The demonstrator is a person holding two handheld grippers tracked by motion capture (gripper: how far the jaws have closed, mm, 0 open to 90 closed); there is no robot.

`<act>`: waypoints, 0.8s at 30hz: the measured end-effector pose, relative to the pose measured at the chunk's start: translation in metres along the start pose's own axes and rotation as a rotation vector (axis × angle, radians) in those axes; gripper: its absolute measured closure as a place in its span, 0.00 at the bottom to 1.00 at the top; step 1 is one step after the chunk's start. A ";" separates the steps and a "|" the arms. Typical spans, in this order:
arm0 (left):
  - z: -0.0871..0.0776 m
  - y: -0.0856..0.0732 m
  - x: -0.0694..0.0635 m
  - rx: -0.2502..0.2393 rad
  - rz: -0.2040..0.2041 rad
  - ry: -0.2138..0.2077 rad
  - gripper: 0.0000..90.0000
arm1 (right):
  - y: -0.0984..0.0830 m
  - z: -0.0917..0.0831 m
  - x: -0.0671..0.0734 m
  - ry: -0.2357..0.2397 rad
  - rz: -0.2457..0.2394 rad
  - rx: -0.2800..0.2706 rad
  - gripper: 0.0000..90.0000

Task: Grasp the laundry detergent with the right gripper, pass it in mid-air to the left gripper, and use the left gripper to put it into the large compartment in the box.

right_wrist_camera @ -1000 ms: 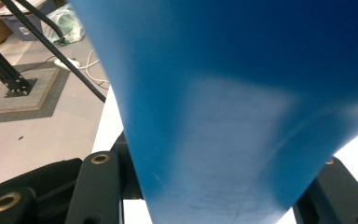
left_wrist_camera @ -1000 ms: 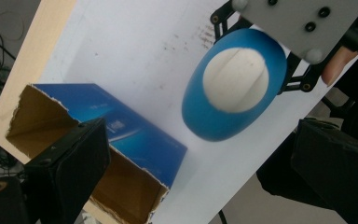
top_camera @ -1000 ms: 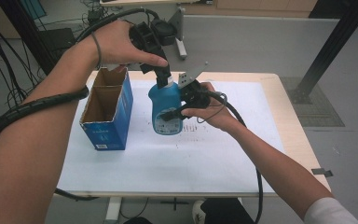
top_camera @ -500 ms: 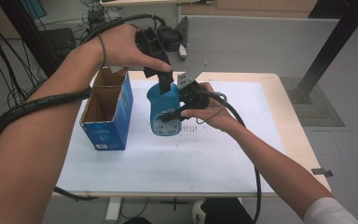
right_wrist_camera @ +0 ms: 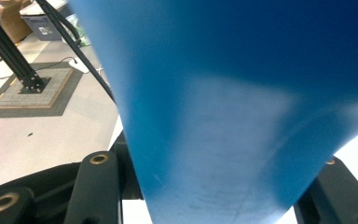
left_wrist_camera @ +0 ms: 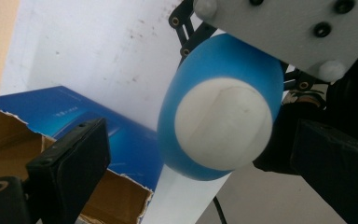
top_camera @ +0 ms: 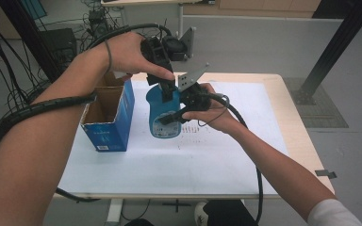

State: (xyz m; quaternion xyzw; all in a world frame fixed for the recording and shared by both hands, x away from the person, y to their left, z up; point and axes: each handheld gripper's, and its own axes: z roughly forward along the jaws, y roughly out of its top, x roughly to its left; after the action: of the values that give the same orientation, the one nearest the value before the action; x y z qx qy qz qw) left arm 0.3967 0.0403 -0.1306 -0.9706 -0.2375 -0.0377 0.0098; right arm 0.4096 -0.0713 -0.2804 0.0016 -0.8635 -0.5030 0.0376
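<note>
A blue bottle is held upright over the white sheet, just right of the open blue box. The right gripper is clamped on the bottle's side from the right, its jaws pressed against the blue wall. The left gripper is poised directly above the bottle; its jaws are spread wide on either side of the white cap, and neither is seen touching it. The box's flaps are torn open beside the bottle
</note>
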 end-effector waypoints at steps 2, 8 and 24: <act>0.002 0.000 -0.001 0.001 0.003 -0.005 0.06 | 0.001 0.000 0.001 0.001 -0.010 -0.003 0.51; 0.006 0.001 -0.004 0.003 0.022 -0.016 0.06 | 0.002 0.001 0.003 0.002 -0.011 -0.005 0.51; 0.019 0.002 -0.006 0.014 0.053 -0.039 0.07 | 0.004 0.004 0.006 0.014 -0.027 0.001 0.50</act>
State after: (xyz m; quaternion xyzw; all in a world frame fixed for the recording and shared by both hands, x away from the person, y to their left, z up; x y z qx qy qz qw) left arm 0.3935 0.0363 -0.1502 -0.9770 -0.2122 -0.0170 0.0131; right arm 0.4037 -0.0663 -0.2786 0.0165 -0.8632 -0.5032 0.0367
